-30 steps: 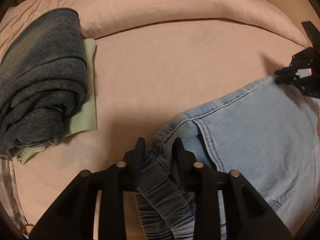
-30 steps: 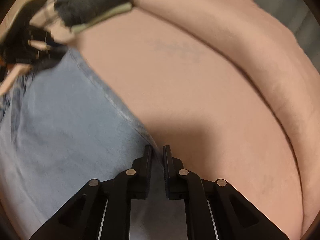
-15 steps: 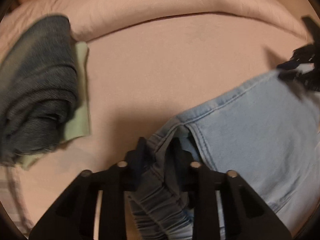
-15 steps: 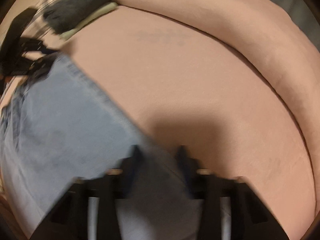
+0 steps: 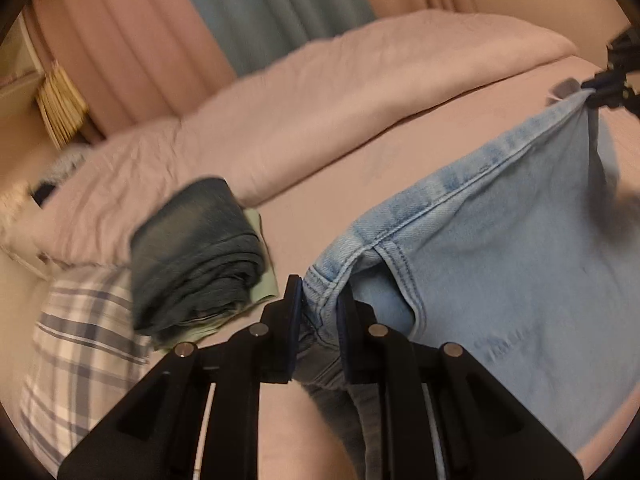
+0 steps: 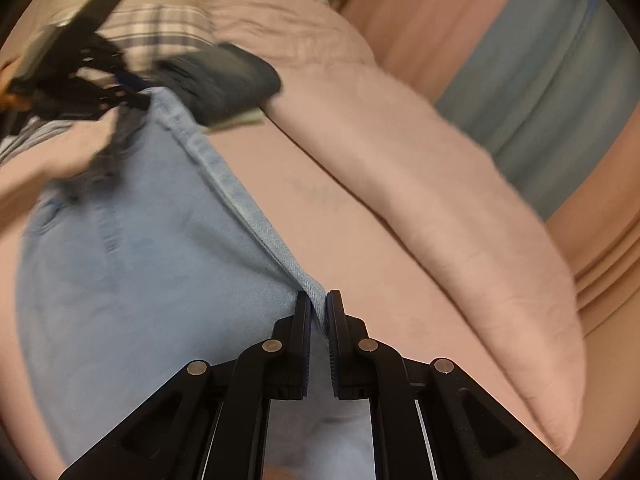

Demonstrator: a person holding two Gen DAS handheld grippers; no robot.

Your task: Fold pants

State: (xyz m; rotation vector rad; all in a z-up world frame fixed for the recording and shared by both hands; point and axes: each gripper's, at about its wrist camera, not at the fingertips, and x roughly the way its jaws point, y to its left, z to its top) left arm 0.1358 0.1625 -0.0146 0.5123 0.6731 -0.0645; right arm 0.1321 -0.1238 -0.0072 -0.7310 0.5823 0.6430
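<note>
The light-blue jeans (image 5: 500, 264) hang stretched above the pink bed (image 5: 360, 168), one seamed edge pulled taut between the two tools and the rest of the cloth dropping toward six o'clock in both wrist views. The left hand-held gripper (image 5: 318, 300) is closing, its pads pinching the bunched waistband corner at the near end of that edge. The right hand-held gripper (image 6: 319, 312) is also closing, nipped down on the thin hemmed edge at the other end; from the left wrist it appears at two o'clock, at the far tip of the seam.

To do this lift well, I judge both ends should rise together and stay level, so the edge remains straight and the hanging cloth falls flat without twisting. Keep the tension mild: the right grip holds only a narrow bite of fabric and could slip. Lay the pants down on the open sheet, clear of the folded dark jeans (image 5: 196, 256) at nine o'clock, which sit on a pale green cloth (image 5: 264, 280) beside a plaid pillow (image 5: 80, 340).
</note>
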